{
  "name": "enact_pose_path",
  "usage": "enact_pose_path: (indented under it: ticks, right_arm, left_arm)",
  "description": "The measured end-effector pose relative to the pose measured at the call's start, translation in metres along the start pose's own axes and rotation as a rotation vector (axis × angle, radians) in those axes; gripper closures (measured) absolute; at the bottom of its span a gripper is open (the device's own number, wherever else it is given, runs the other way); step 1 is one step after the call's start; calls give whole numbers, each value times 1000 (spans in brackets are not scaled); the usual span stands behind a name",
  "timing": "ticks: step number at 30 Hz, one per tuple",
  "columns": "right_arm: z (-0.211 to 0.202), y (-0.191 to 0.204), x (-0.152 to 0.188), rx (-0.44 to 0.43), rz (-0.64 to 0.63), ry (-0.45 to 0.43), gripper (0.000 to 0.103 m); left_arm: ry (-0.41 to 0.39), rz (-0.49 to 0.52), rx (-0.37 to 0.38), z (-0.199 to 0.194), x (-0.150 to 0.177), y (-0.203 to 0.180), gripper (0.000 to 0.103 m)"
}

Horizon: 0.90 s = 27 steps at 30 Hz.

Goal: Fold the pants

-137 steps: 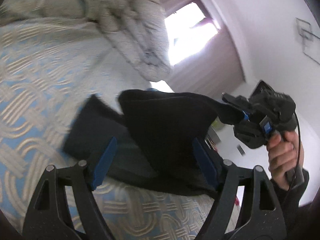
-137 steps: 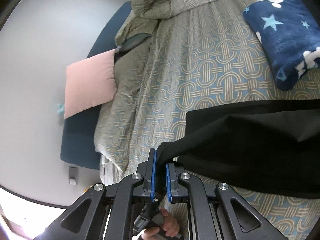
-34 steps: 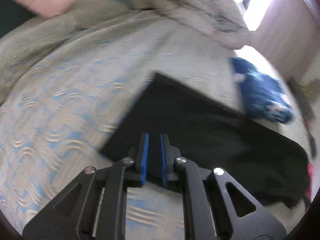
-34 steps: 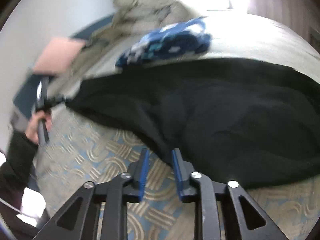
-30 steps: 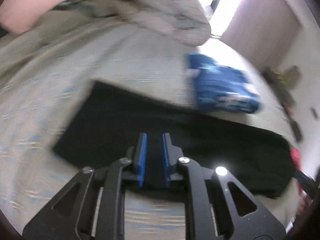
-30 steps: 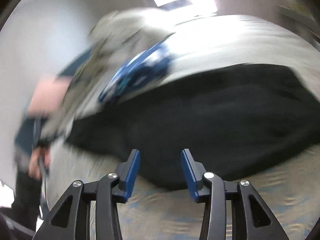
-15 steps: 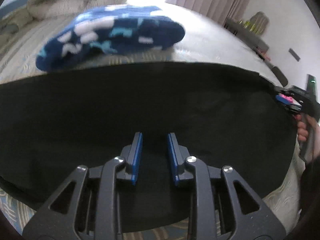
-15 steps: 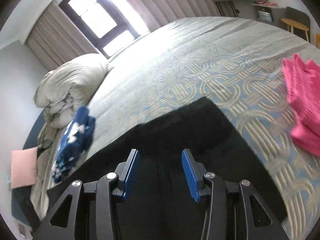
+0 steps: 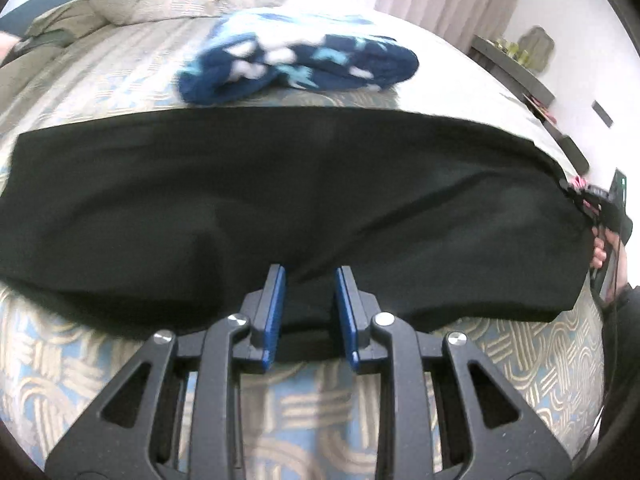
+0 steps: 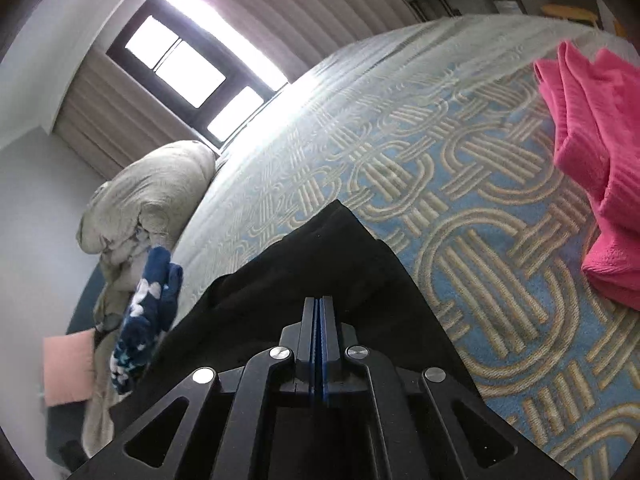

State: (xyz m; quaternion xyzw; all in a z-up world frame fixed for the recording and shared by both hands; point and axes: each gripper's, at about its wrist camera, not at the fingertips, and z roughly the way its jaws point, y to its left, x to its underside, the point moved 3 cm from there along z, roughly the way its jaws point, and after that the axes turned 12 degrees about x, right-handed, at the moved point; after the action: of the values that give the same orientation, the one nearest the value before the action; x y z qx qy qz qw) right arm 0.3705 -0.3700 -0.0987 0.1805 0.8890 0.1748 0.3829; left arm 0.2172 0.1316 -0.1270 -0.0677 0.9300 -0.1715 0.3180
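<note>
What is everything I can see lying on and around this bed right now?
pants: one, black, spread lengthwise across the bedspread
bedspread: one, blue with beige loop pattern, covers the bed
blanket: one, navy with white and light blue shapes, folded, beyond the pants
pink garment: one, bright pink, heaped on the bedspread, apart from the pants
duvet: one, beige, bundled at the bed's head
cushion: one, pale pink, beside the bed's head
window: one, bright, between curtains
left tongs: blue pads apart, pants fabric between them
right tongs: blue pads together at the pants' end
</note>
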Motion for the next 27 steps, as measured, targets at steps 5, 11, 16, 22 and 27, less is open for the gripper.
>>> enact_pose_path:
  ticks: [5, 11, 16, 22, 27]
  right_arm:
    - [2, -4, -1, -49, 38, 6, 103]
    - [1, -7, 0, -67, 52, 8, 103]
    - [-2, -15, 2, -93, 72, 6, 103]
    - [-2, -17, 2, -113, 87, 8, 103]
    - [-2, -19, 3, -127, 97, 10, 103]
  left_arm:
    - [-138, -283, 45, -53, 5, 63, 52]
    - [-351, -818, 96, -107, 28, 177, 48]
    - [-411, -1048, 146, -108, 41, 224, 47]
    - [-438, -1084, 134, -97, 31, 234, 47]
    - [-435, -1082, 70, -95, 18, 253, 48]
